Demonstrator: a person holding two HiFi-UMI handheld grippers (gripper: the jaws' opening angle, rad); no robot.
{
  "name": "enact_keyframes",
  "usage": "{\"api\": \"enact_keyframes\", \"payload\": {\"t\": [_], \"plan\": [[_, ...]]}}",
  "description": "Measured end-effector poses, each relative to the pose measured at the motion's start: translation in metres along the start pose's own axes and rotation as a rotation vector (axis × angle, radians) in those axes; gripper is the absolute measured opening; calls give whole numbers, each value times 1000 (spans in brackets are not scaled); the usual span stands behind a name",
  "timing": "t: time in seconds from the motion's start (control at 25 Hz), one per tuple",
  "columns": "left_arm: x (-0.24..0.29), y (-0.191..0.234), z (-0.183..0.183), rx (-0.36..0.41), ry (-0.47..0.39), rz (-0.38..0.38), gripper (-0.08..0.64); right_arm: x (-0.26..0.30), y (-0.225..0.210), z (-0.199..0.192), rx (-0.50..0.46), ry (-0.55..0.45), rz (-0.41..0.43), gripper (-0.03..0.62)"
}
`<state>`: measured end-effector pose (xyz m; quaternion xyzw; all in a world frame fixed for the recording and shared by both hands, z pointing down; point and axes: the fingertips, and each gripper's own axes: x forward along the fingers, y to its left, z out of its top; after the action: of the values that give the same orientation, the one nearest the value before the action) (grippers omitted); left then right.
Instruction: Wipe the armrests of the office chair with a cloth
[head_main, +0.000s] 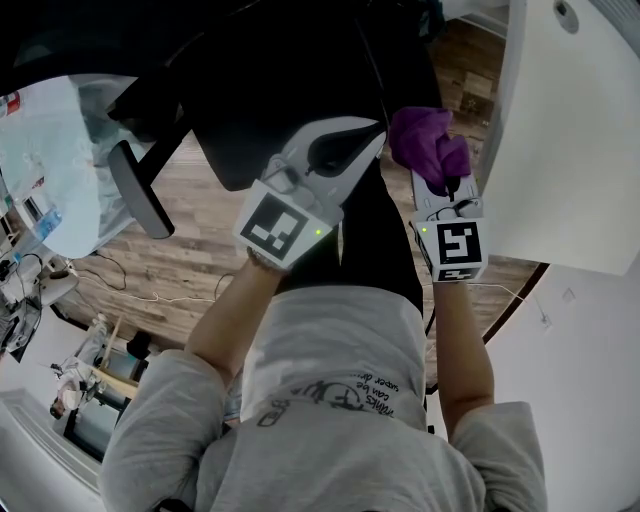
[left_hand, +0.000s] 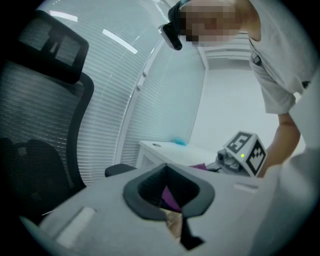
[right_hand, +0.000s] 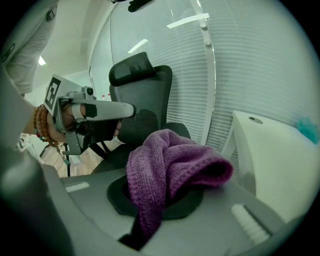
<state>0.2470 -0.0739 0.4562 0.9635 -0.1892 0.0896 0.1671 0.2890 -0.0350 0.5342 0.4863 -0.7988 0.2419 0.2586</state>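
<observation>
Grip check, right gripper (right_hand: 162, 197): fingers (right_hand: 250, 215) are closed on the purple cloth (right_hand: 170, 160). A thick bunch stands up out of the grip and a tail hangs down through it.

Grip check, left gripper (left_hand: 167, 170): fingers (left_hand: 100, 200) are closed together with nothing between them. The purple glimpsed through the gap is the cloth beyond, in the other gripper.

Position: both grippers are held side by side above the chair (head_main: 280, 70). The cloth is on the right, near the edge of the white table (head_main: 570, 150), and is in the air, touching no part of the chair that I can see. One armrest (head_main: 140, 200) shows at the left of the head view, well apart from the cloth. A dark pad (left_hand: 120, 170) beside the table, seen from the left gripper, is probably the other armrest.

Judgement: the step in hand looks like carrying the cloth to an armrest. To do it well:
- Lower the bunched face flat onto the pad so that cloth, not the fingers, meets the surface.
- Stroke along the pad's full length, then its sides.
- Keep the grip closed so the cloth does not drag out.
- The free left gripper could steady the chair, which may swivel.

Containers: none in view. A small blue object (right_hand: 306, 127) lies on the table, too blurred to name.
</observation>
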Motion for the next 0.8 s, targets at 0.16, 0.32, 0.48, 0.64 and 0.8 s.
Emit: {"api": "enact_keyframes", "payload": {"t": [0.16,0.32,0.48,0.64,0.8], "plan": [[-1,1,2,4,4,6,0,4,-5,5,-5,13,1,34],[-2,3,3,1,-4,20,0,12,-10,9,-28,50,10,34],[-3,9,2,-8,-7,36,0,24,-13,17,-71,81,28,35],[-2,14,3,-11,-9,47,0,37,-17,27,-103,96,48,35],[-1,19,4,-4,-9,53,0,54,-22,40,-130,109,64,35]]}}
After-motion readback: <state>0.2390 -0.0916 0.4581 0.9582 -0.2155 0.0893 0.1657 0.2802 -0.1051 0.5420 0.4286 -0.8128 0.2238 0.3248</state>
